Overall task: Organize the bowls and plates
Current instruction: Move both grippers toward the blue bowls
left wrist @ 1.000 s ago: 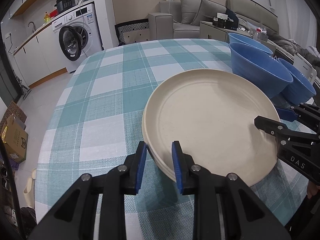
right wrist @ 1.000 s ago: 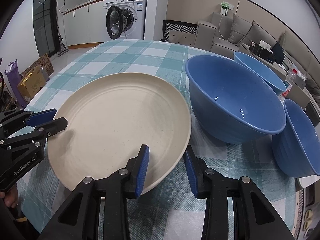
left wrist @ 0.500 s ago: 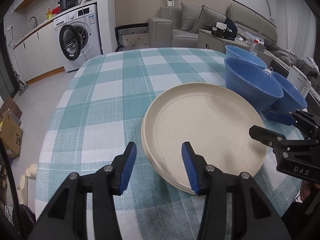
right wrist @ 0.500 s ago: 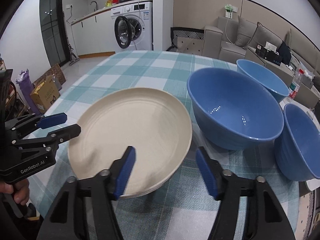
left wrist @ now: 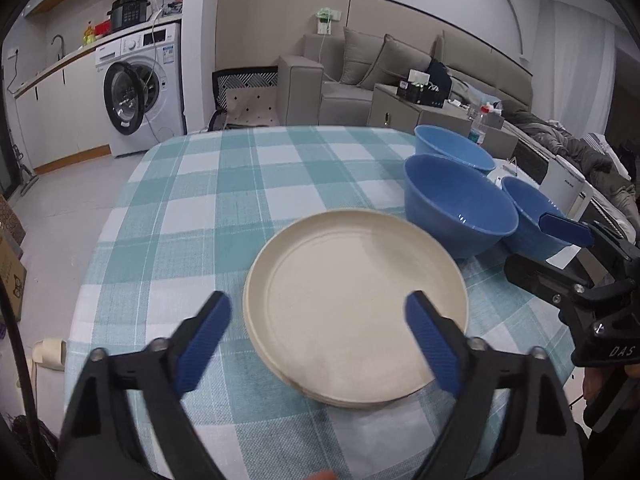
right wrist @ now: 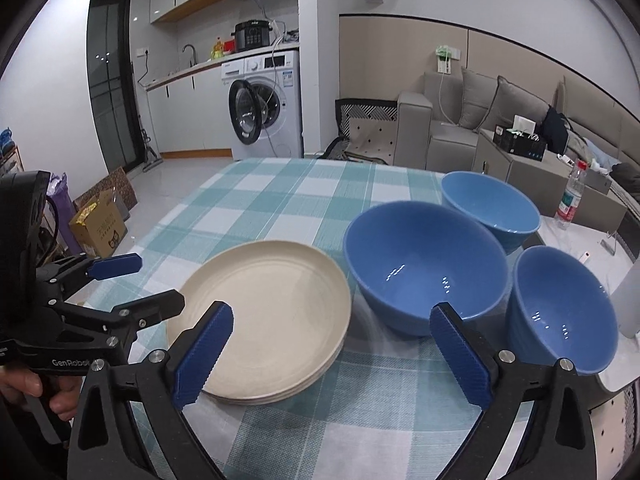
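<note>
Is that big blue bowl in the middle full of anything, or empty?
Empty. The right wrist view looks straight into the middle blue bowl: only its bare glossy inside with small light reflections shows.

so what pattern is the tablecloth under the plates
A teal and white check tablecloth, clearest in the left wrist view, where more of it shows bare.

The left gripper's blue-padded right finger (left wrist: 434, 348) is covering part of the stacked cream round plates (left wrist: 352, 312) near the checked tablecloth's (left wrist: 200, 216) near edge. The smallest blue glazed bowl (left wrist: 528, 216) is sitting partly behind the right gripper's upper finger (left wrist: 564, 229). The plate count is staying unclear.
</note>
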Demonstrator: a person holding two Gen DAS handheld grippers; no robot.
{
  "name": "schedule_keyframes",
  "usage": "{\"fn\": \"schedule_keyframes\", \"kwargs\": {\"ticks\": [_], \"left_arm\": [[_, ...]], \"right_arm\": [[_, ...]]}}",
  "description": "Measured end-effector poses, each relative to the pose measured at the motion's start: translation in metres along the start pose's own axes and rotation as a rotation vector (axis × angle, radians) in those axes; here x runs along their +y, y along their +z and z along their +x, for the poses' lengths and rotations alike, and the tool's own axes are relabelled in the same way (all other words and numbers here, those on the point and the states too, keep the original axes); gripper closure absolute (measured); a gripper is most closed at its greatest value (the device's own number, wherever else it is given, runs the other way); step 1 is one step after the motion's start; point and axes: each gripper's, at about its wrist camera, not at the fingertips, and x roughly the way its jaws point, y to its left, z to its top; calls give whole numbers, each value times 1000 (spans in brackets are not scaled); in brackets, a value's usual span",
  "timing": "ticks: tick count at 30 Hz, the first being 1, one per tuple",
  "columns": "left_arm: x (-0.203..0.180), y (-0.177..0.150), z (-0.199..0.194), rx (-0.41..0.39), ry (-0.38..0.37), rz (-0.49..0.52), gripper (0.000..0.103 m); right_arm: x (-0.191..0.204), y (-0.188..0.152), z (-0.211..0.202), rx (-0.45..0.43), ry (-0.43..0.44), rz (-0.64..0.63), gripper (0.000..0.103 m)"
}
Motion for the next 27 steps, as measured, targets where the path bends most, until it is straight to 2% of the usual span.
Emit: {"fn": "schedule_keyframes", "kwargs": {"ticks": [5,27], "left_arm": [[-6,14,-8,-44,-21,-5,0],[-49,66,-1,-79,-45,45,0]], "right_arm": [[-16,7,-20,-34,-16,4,1],[-87,38,-82,-124,-113,11,1]]}}
